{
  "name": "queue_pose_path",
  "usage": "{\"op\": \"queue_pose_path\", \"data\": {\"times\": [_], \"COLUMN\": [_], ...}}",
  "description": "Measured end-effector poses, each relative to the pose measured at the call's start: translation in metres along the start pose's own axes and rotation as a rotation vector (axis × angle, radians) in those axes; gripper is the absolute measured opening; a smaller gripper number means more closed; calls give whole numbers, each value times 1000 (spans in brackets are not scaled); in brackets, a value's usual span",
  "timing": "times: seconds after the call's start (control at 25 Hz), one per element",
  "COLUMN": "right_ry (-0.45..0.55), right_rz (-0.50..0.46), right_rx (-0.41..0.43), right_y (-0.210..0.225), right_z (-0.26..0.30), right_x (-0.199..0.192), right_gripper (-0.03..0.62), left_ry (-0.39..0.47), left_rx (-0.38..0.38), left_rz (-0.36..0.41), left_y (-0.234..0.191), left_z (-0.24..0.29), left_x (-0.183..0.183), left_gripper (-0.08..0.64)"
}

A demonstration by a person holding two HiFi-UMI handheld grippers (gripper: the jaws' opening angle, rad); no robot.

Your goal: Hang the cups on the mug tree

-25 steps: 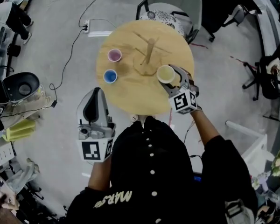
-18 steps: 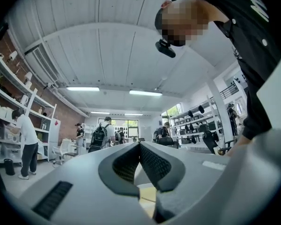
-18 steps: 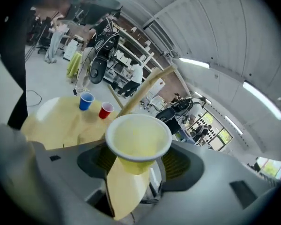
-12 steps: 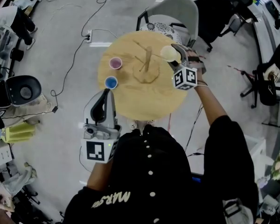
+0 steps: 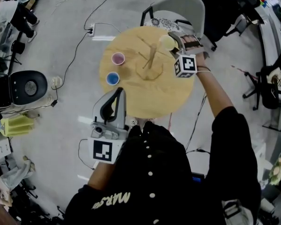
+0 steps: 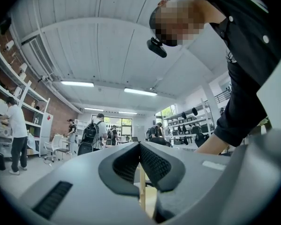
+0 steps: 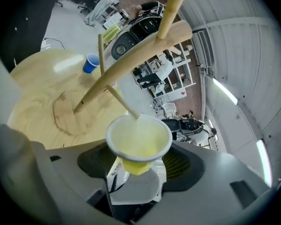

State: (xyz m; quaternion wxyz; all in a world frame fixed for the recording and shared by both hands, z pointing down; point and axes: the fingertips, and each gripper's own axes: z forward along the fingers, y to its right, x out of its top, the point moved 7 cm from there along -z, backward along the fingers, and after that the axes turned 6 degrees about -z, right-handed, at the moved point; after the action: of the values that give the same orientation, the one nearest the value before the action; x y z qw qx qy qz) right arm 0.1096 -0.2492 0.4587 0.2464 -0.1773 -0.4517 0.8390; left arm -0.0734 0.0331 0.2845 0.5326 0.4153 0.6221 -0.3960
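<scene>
Right gripper [image 7: 139, 168] is clamping the yellow cup [image 7: 139, 142] low on its narrow base end, jaws partway open around it and pads pressing on its sides. The mouth is pointing forward, away from the gripper. Gripping that low is leaving the rim clear. The cups look handle-less, so hanging probably means sleeving the cup over a peg.

The cup is lying tipped on its side up against the mug tree [image 5: 150, 61] in the middle of the round table [image 5: 145, 102]. The tip of one slanted peg [image 7: 122, 102] is sitting right at the rim, apparently just entering the mouth; contact with the inner wall can't be told. Likely next: pushing along the peg's axis so the cup doesn't cock sideways.

Pink cup [image 5: 118, 58] and blue cup [image 5: 112, 78] are standing upright on the table left of the tree, not yet hung.

Left gripper [image 5: 117, 96] is hanging just off the table's near edge, jaws closed together on nothing, probably parked clear of the right arm's work.
</scene>
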Motion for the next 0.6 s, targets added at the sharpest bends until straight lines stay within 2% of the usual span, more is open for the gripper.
{"op": "queue_pose_path", "data": {"times": [0.2,0.4,0.6], "right_ry": [40,62,87], "right_rz": [-91,-236,-227], "right_rx": [-25,-35,-54], "right_y": [3,-22,-34], "right_z": [-1,-2,-6], "right_x": [19,35,43], "right_gripper": [293,293,293], "left_ry": [-8,-15,-22], "left_rx": [7,5,1], "left_rz": [-4,-11,-13], "left_y": [-1,-2,-1], "left_z": [0,2,3], "left_x": [-3,-8,-11], "left_gripper": [-6,-6,-6]}}
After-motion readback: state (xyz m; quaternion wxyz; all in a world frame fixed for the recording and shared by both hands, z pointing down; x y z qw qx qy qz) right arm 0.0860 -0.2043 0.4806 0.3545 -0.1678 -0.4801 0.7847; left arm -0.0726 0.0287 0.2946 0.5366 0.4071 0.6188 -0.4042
